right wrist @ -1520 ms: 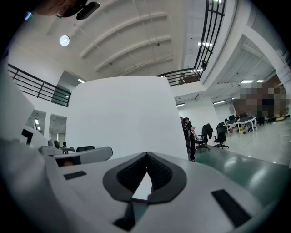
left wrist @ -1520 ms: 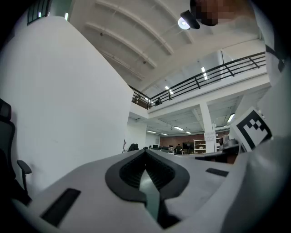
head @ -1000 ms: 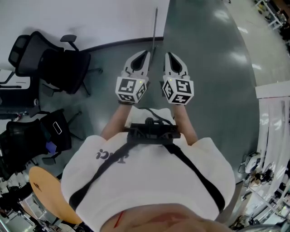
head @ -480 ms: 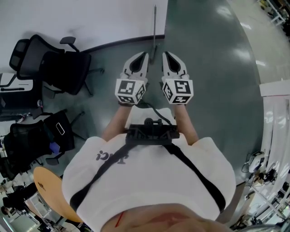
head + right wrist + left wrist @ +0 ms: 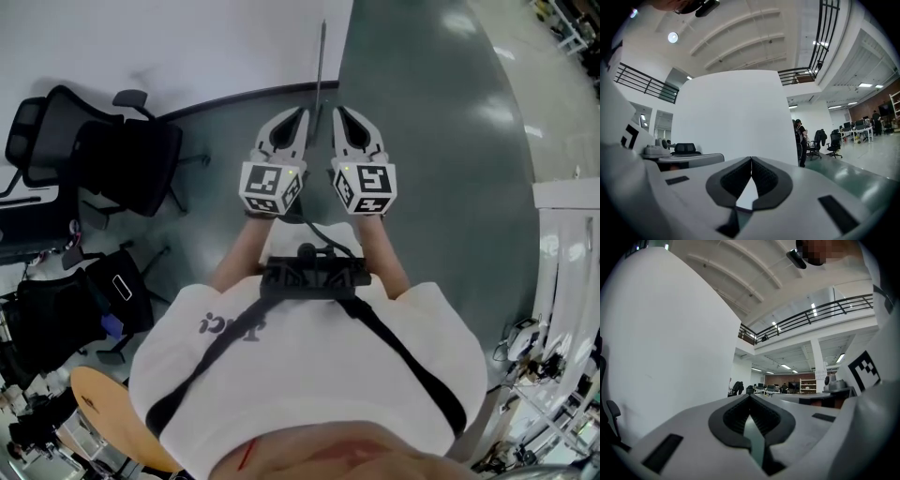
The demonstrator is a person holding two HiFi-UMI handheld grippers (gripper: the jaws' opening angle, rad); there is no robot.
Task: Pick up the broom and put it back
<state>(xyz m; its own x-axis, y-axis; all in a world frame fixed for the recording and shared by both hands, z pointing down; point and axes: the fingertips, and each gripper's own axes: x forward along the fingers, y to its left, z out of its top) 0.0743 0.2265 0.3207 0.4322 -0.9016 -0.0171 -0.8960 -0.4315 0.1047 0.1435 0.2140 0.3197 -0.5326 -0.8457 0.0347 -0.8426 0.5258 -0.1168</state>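
1. The left gripper (image 5: 301,112) is held out level in front of the person's chest. Its jaws are pressed together at the tips, with nothing between them.
2. The right gripper (image 5: 338,111) is just beside it, at the same height. It too is closed tip to tip and carries nothing.
3. A thin grey pole (image 5: 320,62), apparently the broom's handle, stands upright beyond both grippers. It lines up with the gap between them and neither gripper touches it.
4. The pole stands by the edge of a white partition wall (image 5: 169,47), which runs off ahead of the left gripper.
5. Black office chairs (image 5: 131,155) stand well off to the left gripper's outer side.
6. Glossy green floor (image 5: 441,141) spreads ahead of the right gripper.
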